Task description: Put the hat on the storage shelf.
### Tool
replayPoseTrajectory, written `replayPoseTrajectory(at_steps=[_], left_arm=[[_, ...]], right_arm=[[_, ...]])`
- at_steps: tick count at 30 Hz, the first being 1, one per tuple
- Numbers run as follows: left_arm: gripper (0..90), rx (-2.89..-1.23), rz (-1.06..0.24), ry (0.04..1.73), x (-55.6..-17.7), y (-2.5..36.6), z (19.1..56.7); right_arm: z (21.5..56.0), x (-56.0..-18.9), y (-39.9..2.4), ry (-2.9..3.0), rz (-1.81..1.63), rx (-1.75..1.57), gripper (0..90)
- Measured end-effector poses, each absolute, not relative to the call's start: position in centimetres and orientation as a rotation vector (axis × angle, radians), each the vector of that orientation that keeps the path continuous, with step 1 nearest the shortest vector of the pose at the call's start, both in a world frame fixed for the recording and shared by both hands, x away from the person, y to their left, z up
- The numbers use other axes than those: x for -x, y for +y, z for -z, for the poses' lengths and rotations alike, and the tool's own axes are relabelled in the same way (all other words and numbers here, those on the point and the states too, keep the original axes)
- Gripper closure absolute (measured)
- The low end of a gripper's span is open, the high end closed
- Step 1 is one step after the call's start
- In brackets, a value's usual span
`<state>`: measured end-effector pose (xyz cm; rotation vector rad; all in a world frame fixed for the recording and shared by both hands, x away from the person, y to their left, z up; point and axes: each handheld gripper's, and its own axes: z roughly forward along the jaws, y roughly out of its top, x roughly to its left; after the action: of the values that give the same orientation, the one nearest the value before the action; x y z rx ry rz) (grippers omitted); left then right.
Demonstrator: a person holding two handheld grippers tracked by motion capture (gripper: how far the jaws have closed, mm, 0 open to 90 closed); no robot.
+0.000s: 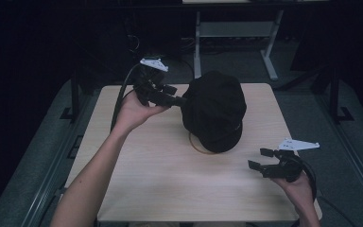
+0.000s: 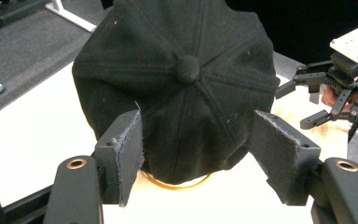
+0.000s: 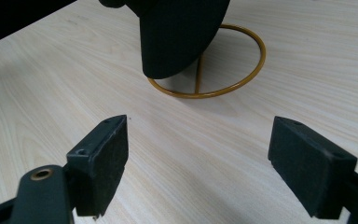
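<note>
A black cap (image 1: 215, 109) sits on a gold wire stand whose ring base (image 1: 196, 145) rests on the light wooden table (image 1: 170, 189). My left gripper (image 1: 182, 100) reaches in from the left at the cap's side. In the left gripper view its jaws stand wide around the lower part of the cap (image 2: 177, 70); the left pad (image 2: 130, 154) lies close against the fabric and the right pad (image 2: 279, 158) stands apart from it. My right gripper (image 1: 260, 158) is open and holds nothing, low over the table's near right part, facing the ring base (image 3: 242, 74).
Bare table top lies in front of and to the left of the stand. Behind the table, on the dark floor, stands a desk frame with pale legs (image 1: 269, 56). The table's right edge is close to my right hand (image 1: 298, 189).
</note>
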<state>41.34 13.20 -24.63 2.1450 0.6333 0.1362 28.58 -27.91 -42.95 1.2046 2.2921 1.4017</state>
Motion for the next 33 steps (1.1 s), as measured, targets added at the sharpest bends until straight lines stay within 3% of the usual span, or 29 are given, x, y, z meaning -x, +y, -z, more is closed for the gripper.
replayPoseTrajectory(at_steps=[33], left_arm=[[27.0,-2.124,-0.14,0.696,-38.3,17.3,27.9]], right_arm=[[43.0,-28.4,-26.8,2.32,-1.368,-1.189,19.5]])
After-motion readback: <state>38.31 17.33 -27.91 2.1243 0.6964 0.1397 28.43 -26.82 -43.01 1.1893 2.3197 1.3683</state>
